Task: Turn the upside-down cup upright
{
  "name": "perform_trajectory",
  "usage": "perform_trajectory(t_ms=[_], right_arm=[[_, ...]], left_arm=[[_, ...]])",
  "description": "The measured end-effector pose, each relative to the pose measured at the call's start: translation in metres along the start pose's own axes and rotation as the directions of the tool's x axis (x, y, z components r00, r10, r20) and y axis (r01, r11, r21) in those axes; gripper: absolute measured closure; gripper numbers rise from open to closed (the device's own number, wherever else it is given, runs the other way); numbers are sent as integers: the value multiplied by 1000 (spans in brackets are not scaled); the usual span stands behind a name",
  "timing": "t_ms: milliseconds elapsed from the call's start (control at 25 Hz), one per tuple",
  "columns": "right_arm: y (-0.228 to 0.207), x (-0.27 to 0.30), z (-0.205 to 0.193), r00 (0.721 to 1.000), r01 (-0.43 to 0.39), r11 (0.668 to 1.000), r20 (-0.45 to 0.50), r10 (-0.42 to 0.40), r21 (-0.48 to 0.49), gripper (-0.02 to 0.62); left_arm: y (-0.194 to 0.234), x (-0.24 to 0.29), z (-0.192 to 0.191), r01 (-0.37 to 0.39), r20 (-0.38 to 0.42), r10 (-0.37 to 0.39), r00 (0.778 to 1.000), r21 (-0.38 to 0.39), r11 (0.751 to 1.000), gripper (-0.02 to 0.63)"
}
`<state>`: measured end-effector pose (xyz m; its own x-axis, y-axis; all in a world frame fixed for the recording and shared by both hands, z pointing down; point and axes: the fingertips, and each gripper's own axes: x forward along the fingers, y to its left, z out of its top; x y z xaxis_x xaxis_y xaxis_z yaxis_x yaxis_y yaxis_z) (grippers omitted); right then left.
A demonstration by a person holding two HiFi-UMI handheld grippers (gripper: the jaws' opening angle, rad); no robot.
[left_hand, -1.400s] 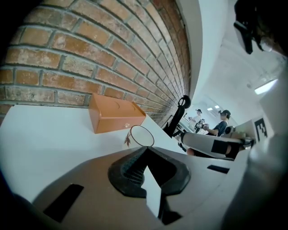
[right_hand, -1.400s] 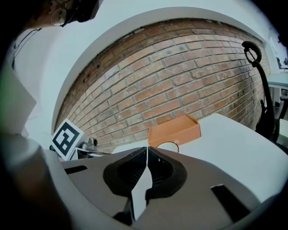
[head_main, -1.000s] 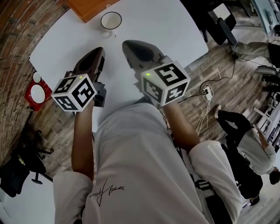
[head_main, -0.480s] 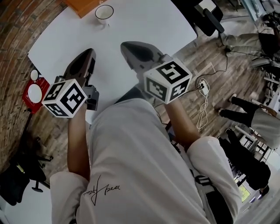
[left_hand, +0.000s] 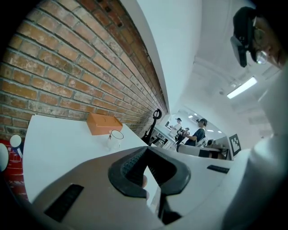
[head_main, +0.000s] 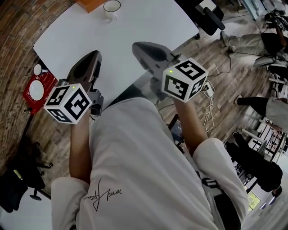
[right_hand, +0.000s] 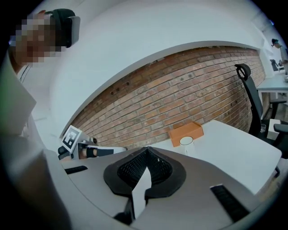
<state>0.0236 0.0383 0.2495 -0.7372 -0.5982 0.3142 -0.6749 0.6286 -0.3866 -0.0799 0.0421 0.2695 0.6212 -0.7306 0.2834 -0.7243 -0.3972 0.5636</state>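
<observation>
Your left gripper (head_main: 93,57) and right gripper (head_main: 137,46) both have jaws closed together on nothing. You hold them side by side, low in front of your body, pointing forward.

- Left claw (head_main: 92,57): grey shell, black ribbed pads (left_hand: 128,165); its cube (head_main: 69,102) white with black square markers.
- Right claw (head_main: 137,46): grey shell, black pads; its cube (head_main: 185,81) black-and-white markers.
- Table (head_main: 148,22) under both claws: plain white.
- Cup (head_main: 111,7) well ahead of claws: white, dark rim line.
- Box (head_main: 90,3) beside cup: orange.
- Tray (head_main: 32,104) left of left claw: red.
- Wall (right_hand: 180,99) beyond right claw: red-brown brick, pale joints.
- Shirt (head_main: 135,161) behind claws: white, black signature.
</observation>
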Motion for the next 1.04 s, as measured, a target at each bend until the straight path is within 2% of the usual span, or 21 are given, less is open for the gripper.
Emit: perform_trajectory(t_ms=[360,720,880,1040], right_arm=[[40,-33,-14,1000,15,998,9,-14,-63,575],[56,-66,-33,1000,26,998,11,-25,-58,575],[62,-63,-39,1000,14,997,-2,-14,-76,575],[72,-57,-47,1000,-14,996,-11,13,-91,575]], left_arm=[[-24,-43,-17,35,29,-36,999,17,999,598],[-50,-66,-37,28,39,-30,999,50,998,598],[-48,-80,-36,24,60,-27,998,53,998,598],[-39,-95,-41,-10,64,5,998,81,997,598]])
